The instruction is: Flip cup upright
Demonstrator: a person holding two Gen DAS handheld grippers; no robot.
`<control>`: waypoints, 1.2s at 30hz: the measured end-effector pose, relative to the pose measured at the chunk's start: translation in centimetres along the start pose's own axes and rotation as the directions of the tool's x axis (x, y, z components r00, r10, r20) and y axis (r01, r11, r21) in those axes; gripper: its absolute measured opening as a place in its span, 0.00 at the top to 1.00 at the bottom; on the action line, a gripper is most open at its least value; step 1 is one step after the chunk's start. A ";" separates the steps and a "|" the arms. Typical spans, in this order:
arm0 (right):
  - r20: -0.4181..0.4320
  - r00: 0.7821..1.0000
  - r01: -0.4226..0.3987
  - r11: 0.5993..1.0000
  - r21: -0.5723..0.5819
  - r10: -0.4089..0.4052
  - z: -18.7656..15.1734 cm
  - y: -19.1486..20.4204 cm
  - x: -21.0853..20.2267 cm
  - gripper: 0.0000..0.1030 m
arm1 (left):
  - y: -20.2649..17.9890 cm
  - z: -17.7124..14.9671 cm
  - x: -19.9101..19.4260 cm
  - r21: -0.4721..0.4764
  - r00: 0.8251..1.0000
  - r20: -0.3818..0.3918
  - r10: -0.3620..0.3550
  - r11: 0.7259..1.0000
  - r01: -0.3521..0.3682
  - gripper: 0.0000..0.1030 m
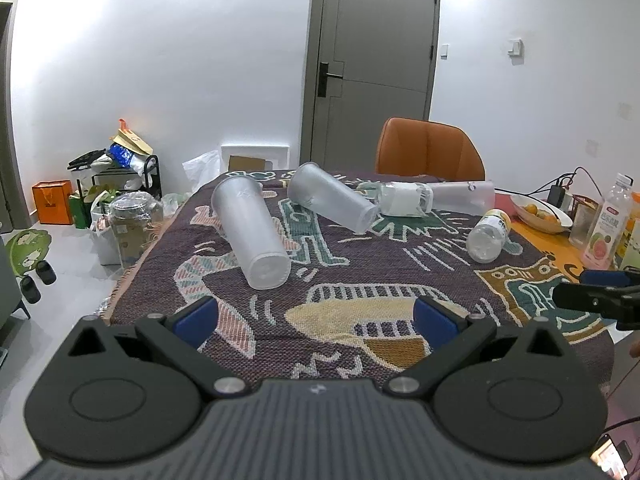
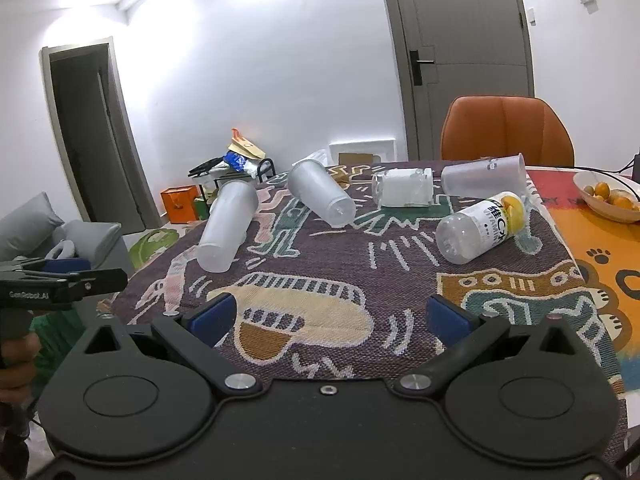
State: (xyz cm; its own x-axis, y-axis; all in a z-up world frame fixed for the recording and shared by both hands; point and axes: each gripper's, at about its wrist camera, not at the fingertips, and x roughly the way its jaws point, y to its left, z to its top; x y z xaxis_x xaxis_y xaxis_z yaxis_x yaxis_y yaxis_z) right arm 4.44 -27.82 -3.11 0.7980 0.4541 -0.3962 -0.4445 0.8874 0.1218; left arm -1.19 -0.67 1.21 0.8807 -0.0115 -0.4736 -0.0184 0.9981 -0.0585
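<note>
While every frosted translucent plastic cup on the table lies on its side, none of the task is done yet. The nearest frosted cup point(image 1: 251, 232) rests on the patterned woven cloth point(image 1: 360, 320) toward the left, its closed base pointing at the camera and its open rim away. Just beyond it a second frosted tumbler point(image 1: 332, 198) lies at an angle, base toward the right. A third clear cup point(image 2: 484, 178) lies on its side at the far edge, near the orange chair point(image 1: 430, 148). Between those two sits a tipped clear container with a white label point(image 2: 402, 188), and a toppled clear bottle with a yellow label point(image 2: 480, 226) lies nearer on the right.

Both tongs hover short of the cups, well apart from them. The left gripper point(image 1: 316, 320) has its blue-padded jaws spread wide with nothing between them; the right gripper point(image 2: 328, 322) is likewise spread wide and holds nothing. Each also shows at the edge of the other's view.

Judging from this, all the work remains: approach a cup, close around its wall, tilt it onto its base, release. The nearest frosted cup looks the easiest first target for the left side.

Beyond the cloth, a white bowl of oranges point(image 2: 608, 196) sits on the orange table surface.
</note>
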 end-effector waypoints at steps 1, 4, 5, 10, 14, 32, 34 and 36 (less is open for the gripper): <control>0.000 1.000 0.002 1.000 -0.001 -0.002 0.0 0.0 0.1 0.00 | 0.0 0.0 0.0 0.001 1.000 0.001 0.000 1.000 0.000 0.00; 0.002 1.000 0.005 1.000 -0.004 -0.005 0.0 0.1 0.1 0.00 | 0.0 0.0 -0.1 0.003 1.000 0.005 -0.004 1.000 0.004 0.00; 0.004 1.000 0.005 1.000 -0.004 -0.005 0.0 0.1 0.1 0.00 | 0.0 0.0 -0.1 0.005 1.000 0.007 -0.006 1.000 0.005 0.00; 0.005 1.000 0.006 1.000 -0.007 -0.006 0.0 0.1 0.0 0.00 | -0.1 -0.1 -0.1 0.007 1.000 0.006 -0.009 1.000 0.009 0.00; 0.003 1.000 0.007 1.000 -0.014 -0.007 0.1 0.3 0.1 0.00 | -0.1 0.0 -0.2 0.007 1.000 0.009 -0.011 1.000 0.011 0.00; 0.009 1.000 0.016 1.000 -0.013 -0.016 0.2 0.1 -0.1 0.00 | 0.4 0.1 -0.3 -0.012 1.000 0.021 0.003 1.000 -0.002 0.00; 0.010 1.000 0.017 1.000 -0.017 -0.016 0.2 0.1 -0.1 0.00 | 0.5 0.1 -0.3 -0.014 1.000 0.021 0.002 1.000 -0.002 0.00; 0.010 1.000 0.017 1.000 -0.017 -0.017 0.2 0.1 -0.1 0.00 | 0.5 0.1 -0.3 -0.015 1.000 0.022 0.002 1.000 -0.002 0.00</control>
State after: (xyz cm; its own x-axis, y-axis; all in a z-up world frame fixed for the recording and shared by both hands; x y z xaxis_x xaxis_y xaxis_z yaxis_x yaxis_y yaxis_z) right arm 4.42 -27.77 -2.88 0.8093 0.4401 -0.3890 -0.4381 0.8934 0.0992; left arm -1.42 -0.19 1.43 0.8907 -0.0081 -0.4546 -0.0270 0.9971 -0.0708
